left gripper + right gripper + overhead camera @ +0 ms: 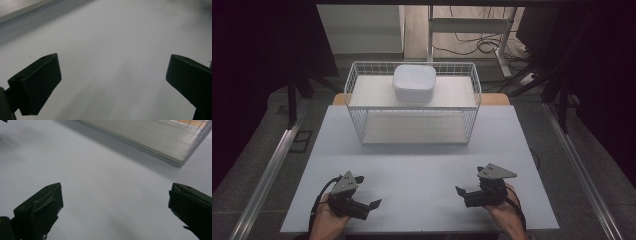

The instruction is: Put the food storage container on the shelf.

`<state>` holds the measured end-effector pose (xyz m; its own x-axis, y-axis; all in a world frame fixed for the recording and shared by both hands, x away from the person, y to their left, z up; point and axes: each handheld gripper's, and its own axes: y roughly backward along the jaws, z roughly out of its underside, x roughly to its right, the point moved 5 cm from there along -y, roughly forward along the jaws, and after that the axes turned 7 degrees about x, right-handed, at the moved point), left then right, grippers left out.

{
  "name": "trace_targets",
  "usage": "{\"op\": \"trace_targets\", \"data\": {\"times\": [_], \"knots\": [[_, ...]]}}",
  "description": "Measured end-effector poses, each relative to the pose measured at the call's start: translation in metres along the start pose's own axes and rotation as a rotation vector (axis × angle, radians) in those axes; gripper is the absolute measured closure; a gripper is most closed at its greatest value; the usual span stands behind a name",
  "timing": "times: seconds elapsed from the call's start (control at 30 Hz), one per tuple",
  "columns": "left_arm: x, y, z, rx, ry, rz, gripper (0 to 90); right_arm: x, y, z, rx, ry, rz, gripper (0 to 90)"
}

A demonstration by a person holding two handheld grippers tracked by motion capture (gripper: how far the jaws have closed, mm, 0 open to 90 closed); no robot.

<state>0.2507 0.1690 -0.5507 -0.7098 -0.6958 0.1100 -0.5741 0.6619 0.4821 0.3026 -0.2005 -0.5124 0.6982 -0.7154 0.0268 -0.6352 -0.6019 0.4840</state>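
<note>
White tub [414,82] up on the top shelf of the wire rack [357,95], roughly mid-shelf, lid on, sitting flat. Rack parked at the far half of the pale grey worktop [422,170], lower shelf bare.

Left tongs [371,204] low at the near left corner, held in a hand [328,220], jaws spread wide, nothing between them. Same story from the left gripper view: left tongs [112,85] gaping over plain worktop [112,37], both black jaws well apart.

Right tongs [460,191] at the near right, also in a hand [506,212], jaws wide apart too and gripping nothing. Pointing inward toward the left pair, with a good stretch of bare worktop between the two. From the right gripper view: right tongs [115,207] open over the worktop [87,170], with the rack's bottom board and a bit of wire [160,142] up in the far right corner.

Both sets well apart from the rack and the tub, close to the near edge. Grey three-cornered plates on top of each, cables trailing back past the wrists.
</note>
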Motion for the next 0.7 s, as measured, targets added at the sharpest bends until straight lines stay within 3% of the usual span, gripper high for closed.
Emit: {"op": "trace_targets", "data": {"times": [0.4,0.7], "knots": [[-0.006,0.008,0.02,-0.03,0.048,-0.044,0.0,0.004,0.006,0.022,-0.045,-0.036,0.028,0.0],[-0.007,0.014,0.031,-0.075,0.087,-0.051,0.0,0.001,0.003,0.044,-0.152,-0.041,0.012,0.0]]}}
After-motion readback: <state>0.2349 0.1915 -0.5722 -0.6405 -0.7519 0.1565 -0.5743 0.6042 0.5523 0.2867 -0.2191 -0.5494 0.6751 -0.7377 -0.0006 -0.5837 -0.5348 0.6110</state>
